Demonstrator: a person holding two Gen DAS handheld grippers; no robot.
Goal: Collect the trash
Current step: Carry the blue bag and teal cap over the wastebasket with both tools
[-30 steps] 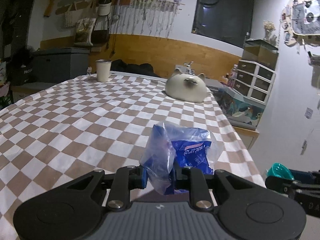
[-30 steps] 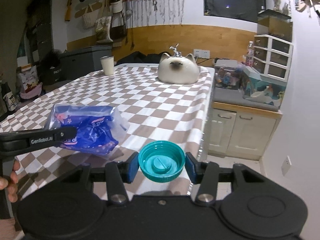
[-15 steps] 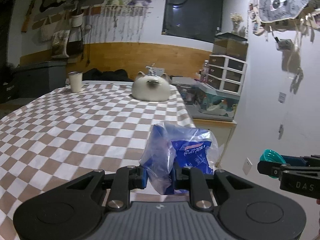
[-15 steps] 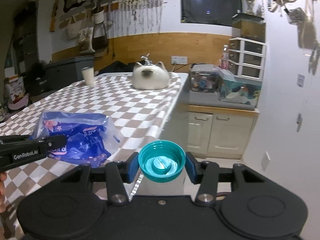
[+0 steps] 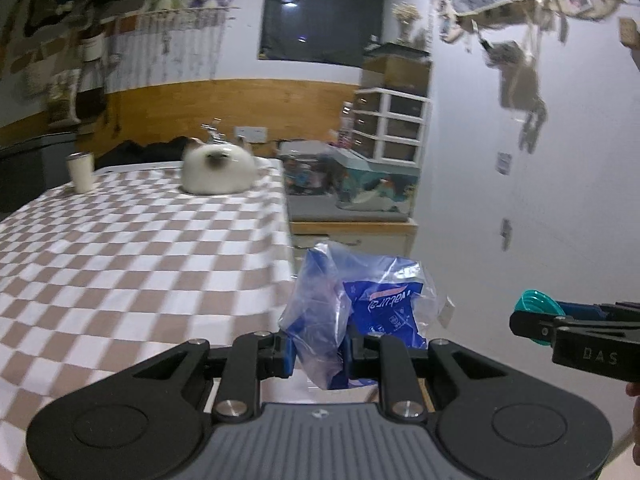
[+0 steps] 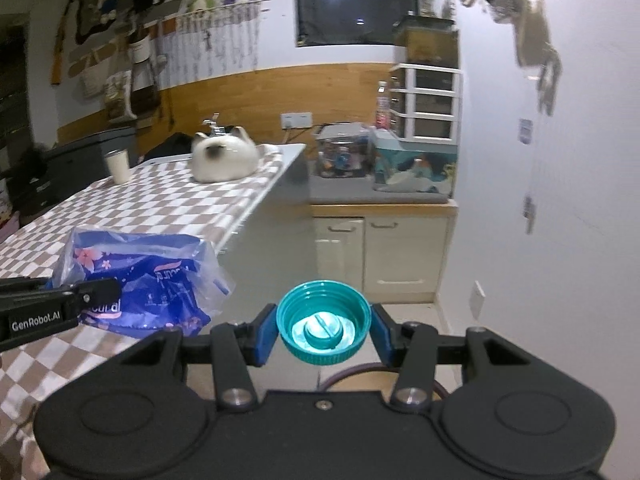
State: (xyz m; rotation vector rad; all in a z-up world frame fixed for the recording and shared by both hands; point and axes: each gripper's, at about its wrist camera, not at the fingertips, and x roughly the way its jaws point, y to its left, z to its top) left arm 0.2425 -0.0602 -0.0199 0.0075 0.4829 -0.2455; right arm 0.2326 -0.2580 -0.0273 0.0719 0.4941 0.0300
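My left gripper [image 5: 318, 350] is shut on a crumpled blue and clear plastic wrapper [image 5: 360, 304] and holds it in the air at the right edge of the checkered table [image 5: 120, 248]. The wrapper also shows in the right wrist view [image 6: 140, 284], with the left gripper [image 6: 96, 294] pinching it. My right gripper [image 6: 324, 330] is shut on a teal bottle cap [image 6: 323, 327], open side facing the camera, off the table's right side above the floor. The cap and right gripper show at the right of the left wrist view [image 5: 536, 312].
A white cat-shaped cushion [image 5: 218, 170] and a pale cup [image 5: 82, 170] sit at the table's far end. Low cabinets [image 6: 384, 248] with boxes and a drawer unit [image 6: 428, 100] stand against the back wall. A dark round rim [image 6: 344, 378] shows below the right gripper.
Both grippers have swung to the right, away from over the table toward its right edge and the wall, each still holding its item. The grips have not changed.
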